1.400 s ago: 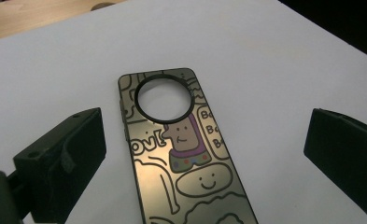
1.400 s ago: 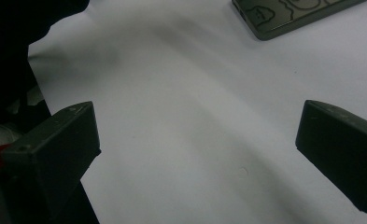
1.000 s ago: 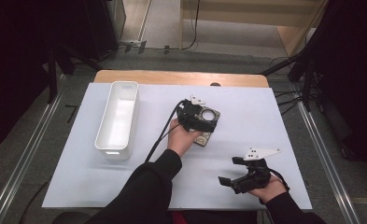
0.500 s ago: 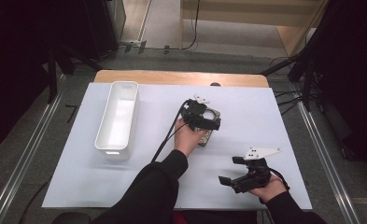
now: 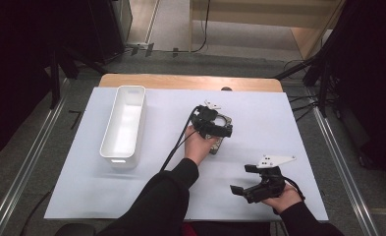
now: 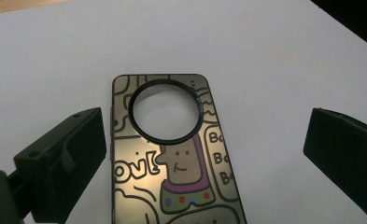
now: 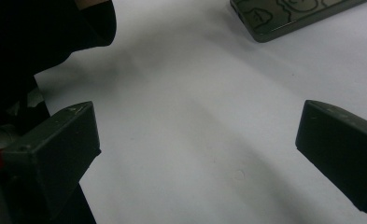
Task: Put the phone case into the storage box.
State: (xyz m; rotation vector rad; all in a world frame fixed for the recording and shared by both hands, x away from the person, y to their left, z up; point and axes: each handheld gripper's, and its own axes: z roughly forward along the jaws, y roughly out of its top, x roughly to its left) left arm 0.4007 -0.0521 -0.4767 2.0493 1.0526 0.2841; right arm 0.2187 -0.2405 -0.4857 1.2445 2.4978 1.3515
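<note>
The left claw (image 5: 219, 127) hangs over a phone case (image 5: 217, 145) near the middle of the white worktop (image 5: 82, 191); its jaws stand apart. The right claw (image 5: 242, 179) rests low at the near right edge, jaws also apart, well apart from the case. A white bin (image 5: 124, 125) lies at the left, lengthwise.

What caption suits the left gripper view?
Open left gripper poised over a cartoon-printed phone case with round black-rimmed camera hole.
</note>
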